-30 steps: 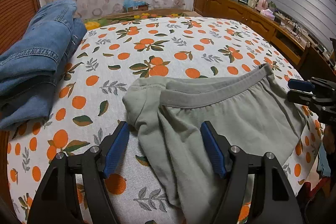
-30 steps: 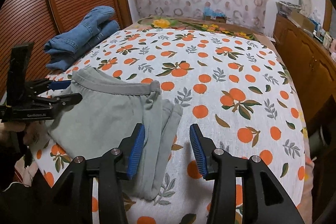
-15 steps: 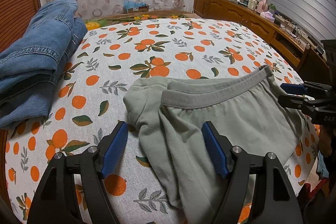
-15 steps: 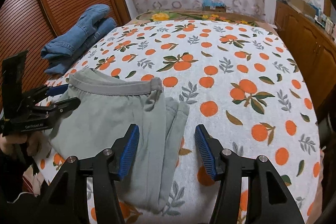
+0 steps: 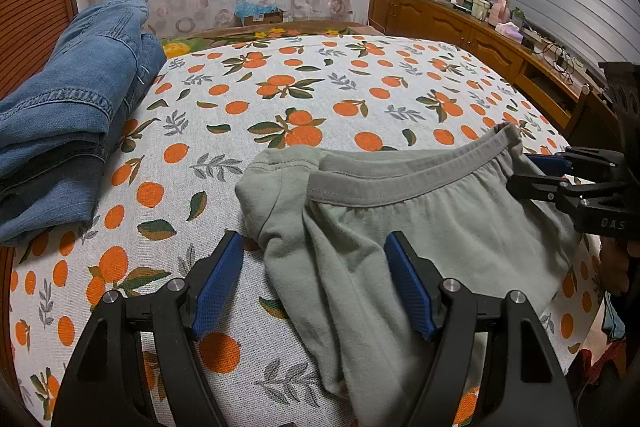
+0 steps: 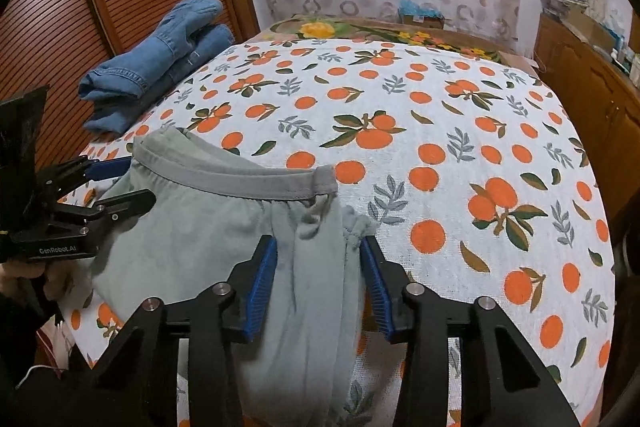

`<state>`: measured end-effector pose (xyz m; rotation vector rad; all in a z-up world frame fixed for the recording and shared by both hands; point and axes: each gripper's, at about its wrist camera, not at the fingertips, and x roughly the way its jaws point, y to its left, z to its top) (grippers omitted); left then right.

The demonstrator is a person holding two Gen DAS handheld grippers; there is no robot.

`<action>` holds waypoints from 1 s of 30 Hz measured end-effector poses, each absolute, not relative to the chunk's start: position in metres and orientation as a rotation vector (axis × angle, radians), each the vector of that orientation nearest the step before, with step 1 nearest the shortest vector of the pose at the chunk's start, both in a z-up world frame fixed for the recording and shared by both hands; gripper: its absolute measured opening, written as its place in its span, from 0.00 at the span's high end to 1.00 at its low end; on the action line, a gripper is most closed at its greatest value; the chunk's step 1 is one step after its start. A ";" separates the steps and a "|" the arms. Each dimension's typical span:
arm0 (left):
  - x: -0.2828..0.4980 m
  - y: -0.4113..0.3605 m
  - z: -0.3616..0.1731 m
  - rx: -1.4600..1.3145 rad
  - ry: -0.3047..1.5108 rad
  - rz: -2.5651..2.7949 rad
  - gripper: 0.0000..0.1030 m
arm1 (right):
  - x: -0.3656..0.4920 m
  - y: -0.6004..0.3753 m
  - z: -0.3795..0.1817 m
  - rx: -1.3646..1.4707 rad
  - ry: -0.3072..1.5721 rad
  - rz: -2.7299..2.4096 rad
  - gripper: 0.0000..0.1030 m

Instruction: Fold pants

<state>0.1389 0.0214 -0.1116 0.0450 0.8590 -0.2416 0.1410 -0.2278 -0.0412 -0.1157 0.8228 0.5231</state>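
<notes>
Right wrist view, right gripper [image 6: 318,277] closing around green pants [image 6: 200,247], left gripper [image 5: 314,285] wide.

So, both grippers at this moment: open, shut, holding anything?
Left gripper: open, holding nothing, gray pants partly between its jaws.
Right gripper: jaws closing around the gray pants, pads not yet pressing.

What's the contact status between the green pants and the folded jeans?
Apart. The left wrist view shows bare orange-print sheet between the green pants and the folded jeans.
</notes>
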 end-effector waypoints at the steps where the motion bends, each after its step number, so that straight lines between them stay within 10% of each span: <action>1: 0.139 0.021 -0.112 0.044 0.859 -0.242 0.28 | 0.141 -0.229 -0.042 -0.117 0.821 0.521 0.59; 20: 0.159 0.038 -0.107 -0.090 0.882 -0.253 0.40 | 0.145 -0.236 -0.040 -0.097 0.813 0.503 0.61; 30: 0.156 0.032 -0.104 -0.117 0.873 -0.323 0.82 | 0.143 -0.232 -0.042 -0.106 0.815 0.554 0.87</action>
